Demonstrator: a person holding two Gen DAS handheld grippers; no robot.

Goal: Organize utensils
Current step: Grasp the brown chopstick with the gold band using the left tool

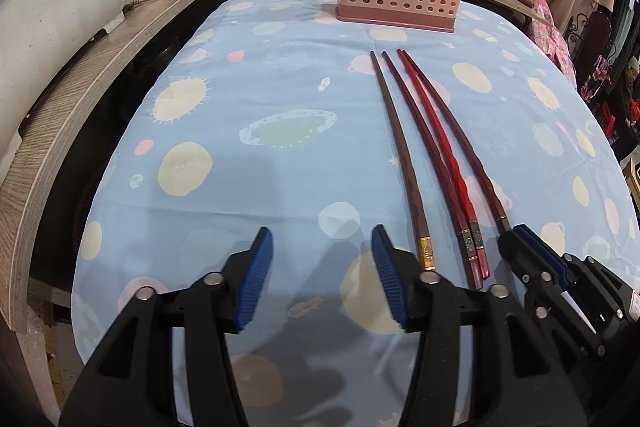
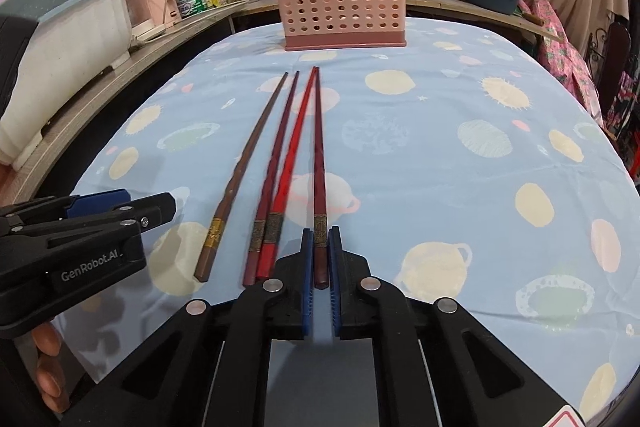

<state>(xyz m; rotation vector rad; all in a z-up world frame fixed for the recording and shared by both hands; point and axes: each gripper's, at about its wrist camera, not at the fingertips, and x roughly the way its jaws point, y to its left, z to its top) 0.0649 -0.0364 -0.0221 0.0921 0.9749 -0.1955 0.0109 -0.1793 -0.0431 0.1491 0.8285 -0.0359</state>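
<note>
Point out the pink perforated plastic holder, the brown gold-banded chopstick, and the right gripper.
Pink perforated plastic holder (image 2: 340,7): right wrist view, front wall.
Brown gold-banded chopstick (image 1: 394,131): left wrist view, mid-shaft.
Right gripper (image 2: 320,243): right wrist view, between fingertips.

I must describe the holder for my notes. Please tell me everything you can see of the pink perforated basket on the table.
The pink basket looks like plastic, its walls pierced by rows of round holes, on a darker pink solid base. Its top edge steps down toward the right, and a divider seems to separate a smaller compartment there. It stands upright at the far end of the blue patterned tablecloth, beyond the chopstick tips and apart from them. Nothing visible touches it except the cloth. No utensil shows above its rim.
</note>
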